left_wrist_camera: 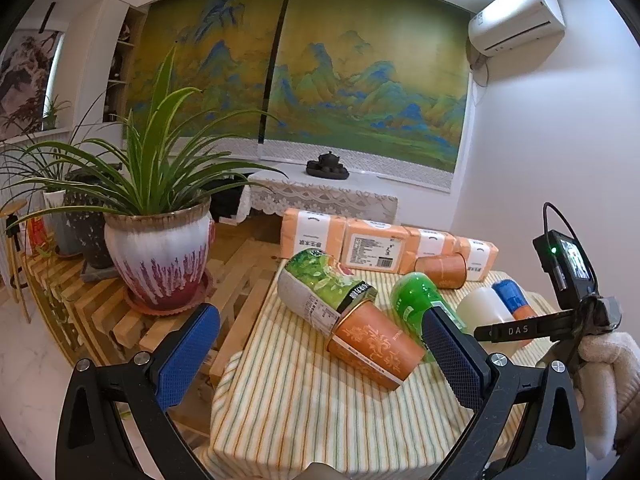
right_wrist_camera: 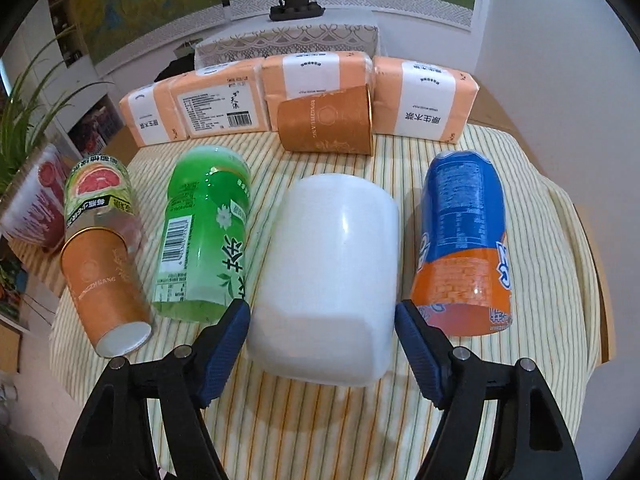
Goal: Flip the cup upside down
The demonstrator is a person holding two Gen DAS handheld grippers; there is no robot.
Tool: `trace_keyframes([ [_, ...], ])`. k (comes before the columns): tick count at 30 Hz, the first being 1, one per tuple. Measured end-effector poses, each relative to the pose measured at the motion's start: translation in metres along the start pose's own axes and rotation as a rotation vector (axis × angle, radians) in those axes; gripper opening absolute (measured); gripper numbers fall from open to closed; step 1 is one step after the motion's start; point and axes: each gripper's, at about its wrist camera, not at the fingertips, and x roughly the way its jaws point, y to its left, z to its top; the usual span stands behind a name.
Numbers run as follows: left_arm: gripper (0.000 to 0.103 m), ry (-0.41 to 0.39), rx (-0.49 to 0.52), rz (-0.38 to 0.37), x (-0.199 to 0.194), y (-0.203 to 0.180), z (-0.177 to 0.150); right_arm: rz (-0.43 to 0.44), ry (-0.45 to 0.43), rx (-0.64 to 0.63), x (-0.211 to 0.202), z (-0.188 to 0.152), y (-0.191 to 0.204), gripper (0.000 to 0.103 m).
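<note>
Right gripper (right_wrist_camera: 322, 332) spread wide, blue pads on either side of the white cup (right_wrist_camera: 332, 276) near its closer end, not clearly touching it, nothing gripped. White cup lies on its side on the striped tablecloth (right_wrist_camera: 340, 432), long axis running away from the right wrist camera; cannot tell for sure which end is the mouth, the near end looks closed and squared off. Left gripper (left_wrist_camera: 320, 344) also spread wide and holding nothing, hovering over the left edge of the table, with an orange paper cup (left_wrist_camera: 376, 344) between and beyond its pads. That orange cup lies on its side, rim tucked against the grapefruit-label bottle (left_wrist_camera: 320, 288), white base toward the right wrist camera. Green tea bottle (right_wrist_camera: 204, 232) lies just left of the white cup; blue-and-orange bottle (right_wrist_camera: 464, 240) lies just right of it, both lengthwise like the cup. Second orange paper cup (right_wrist_camera: 326, 124) lies sideways at the back, mouth pointing right, against the row of orange tissue packs (right_wrist_camera: 224, 104). No contents visible in any cup. Left wrist view only: spider plant in a white and purple glazed pot (left_wrist_camera: 160, 256) on a slatted wooden stand, wall air conditioner (left_wrist_camera: 516, 16), the right gripper's body with small screen (left_wrist_camera: 568, 268) and a gloved hand (left_wrist_camera: 604, 360). Both views show the dark teapot set (right_wrist_camera: 296, 6) on a lace-covered sill under the landscape mural (left_wrist_camera: 320, 80).
</note>
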Motion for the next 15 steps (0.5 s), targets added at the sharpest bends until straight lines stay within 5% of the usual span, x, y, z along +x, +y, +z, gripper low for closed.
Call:
trace_keyframes([
  [15, 0.102, 0.027, 0.037, -0.05, -0.003, -0.018, -0.016, 0.101, 0.017, 0.075, -0.035, -0.048, 0.004, 0.071],
])
